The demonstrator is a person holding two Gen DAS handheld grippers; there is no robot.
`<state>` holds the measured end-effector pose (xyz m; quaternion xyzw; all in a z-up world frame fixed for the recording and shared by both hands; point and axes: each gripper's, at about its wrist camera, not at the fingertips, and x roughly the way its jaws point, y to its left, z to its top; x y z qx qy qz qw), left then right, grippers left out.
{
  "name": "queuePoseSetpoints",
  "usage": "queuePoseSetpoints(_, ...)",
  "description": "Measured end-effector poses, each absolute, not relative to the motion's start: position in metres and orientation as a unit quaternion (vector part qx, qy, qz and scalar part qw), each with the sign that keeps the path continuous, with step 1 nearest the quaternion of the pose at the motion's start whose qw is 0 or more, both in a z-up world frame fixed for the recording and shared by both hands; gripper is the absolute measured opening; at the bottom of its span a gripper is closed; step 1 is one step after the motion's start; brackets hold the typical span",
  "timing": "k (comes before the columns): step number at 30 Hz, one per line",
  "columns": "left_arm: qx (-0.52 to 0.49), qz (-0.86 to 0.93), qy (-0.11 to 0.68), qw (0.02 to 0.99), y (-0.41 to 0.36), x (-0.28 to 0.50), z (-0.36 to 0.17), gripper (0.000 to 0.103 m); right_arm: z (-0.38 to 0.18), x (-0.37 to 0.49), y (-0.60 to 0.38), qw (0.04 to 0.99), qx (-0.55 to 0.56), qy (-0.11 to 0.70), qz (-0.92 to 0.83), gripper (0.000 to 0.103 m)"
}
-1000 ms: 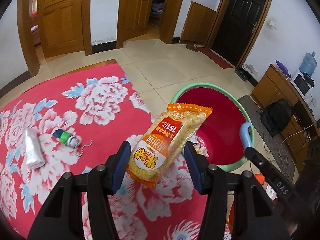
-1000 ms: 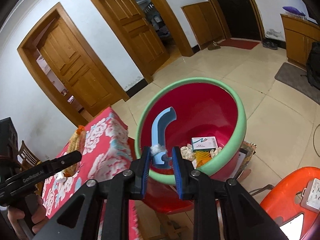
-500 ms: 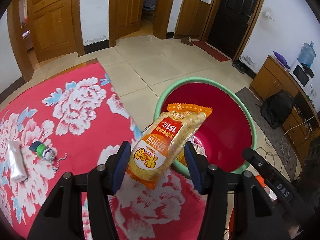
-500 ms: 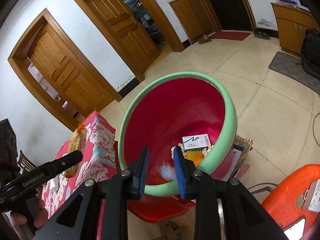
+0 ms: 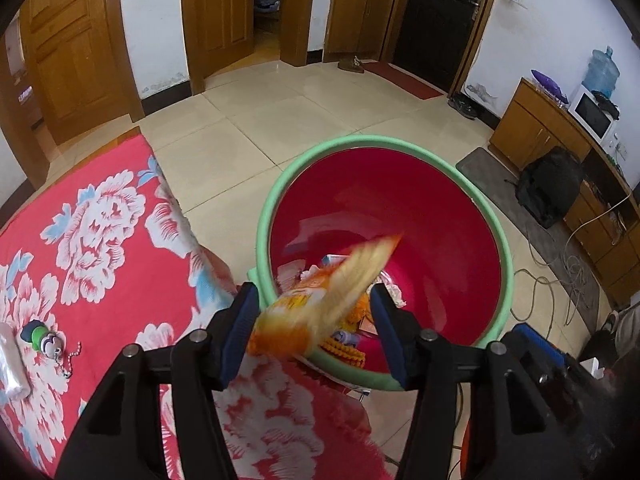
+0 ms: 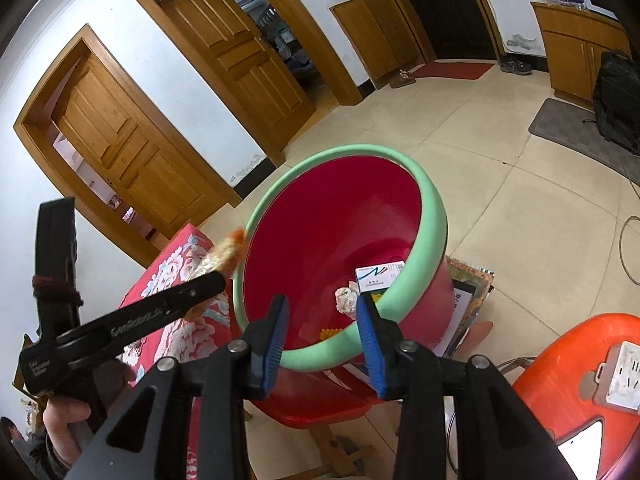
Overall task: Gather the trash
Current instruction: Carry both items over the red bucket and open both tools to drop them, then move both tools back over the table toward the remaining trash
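The left gripper (image 5: pixel 312 328) hangs over the near rim of the basin (image 5: pixel 505 256), which is red inside with a green rim, and its jaws are opening with the snack bag (image 5: pixel 324 300) between them. The bag is blurred and tilted toward the basin, so it looks to be slipping free, though whether a pad is touching it cannot be told. It reads as a light, crinkly, slick packet with puffed pieces inside: soft enough to crush, likely to slide under a weak grip, best taken across its flat middle rather than by a sealed end. The right gripper (image 6: pixel 320 330) points at the same basin from the other side; its jaws are opening too, with nothing between them. In the basin lie a crumpled paper ball (image 6: pixel 347 300) and a small white box (image 6: pixel 378 274). On the flowered red cloth (image 5: pixel 120 272) a small green-and-blue trinket (image 5: pixel 42 338) and a clear wrapper (image 5: pixel 10 360) are yet to be collected; both look light and small, and the wrapper limp.
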<state>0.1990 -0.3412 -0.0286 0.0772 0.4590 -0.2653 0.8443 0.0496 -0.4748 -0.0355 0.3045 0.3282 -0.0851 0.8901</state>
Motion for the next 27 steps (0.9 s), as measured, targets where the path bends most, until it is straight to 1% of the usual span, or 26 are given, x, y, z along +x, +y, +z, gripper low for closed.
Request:
queuePoseSetpoints(1,0.075,-0.266,0.458,0.845,-0.341,0.198,-0.028,0.063,-0.035,0.049,-0.474,0.89,0.304,0.328,-0.085,0.04)
queuePoseSetpoints(8,0.071,-0.255,0.448,0.854,-0.323,0.194,-0.017,0.063,-0.032,0.045,-0.474,0.891,0.304,0.326,-0.082,0.046)
queuePoseSetpoints(12,0.055,-0.235,0.444,0.863,-0.298,0.194,-0.008,0.063,-0.024,0.042,-0.469,0.895,0.304,0.319,-0.076,0.055)
queuePoseSetpoints(15,0.038,-0.224,0.442,0.868,-0.278,0.195,-0.001,0.063,-0.019,0.04,-0.463,0.896,0.304,0.316,-0.07,0.057)
queuePoseSetpoints(22,0.03,-0.185,0.43,0.883,-0.234,0.193,0.01,0.063,-0.009,0.034,-0.449,0.901,0.3,0.308,-0.058,0.067)
queuePoseSetpoints(27,0.031,-0.153,0.428,0.89,-0.197,0.196,0.012,0.063,-0.005,0.034,-0.442,0.901,0.299,0.309,-0.056,0.068)
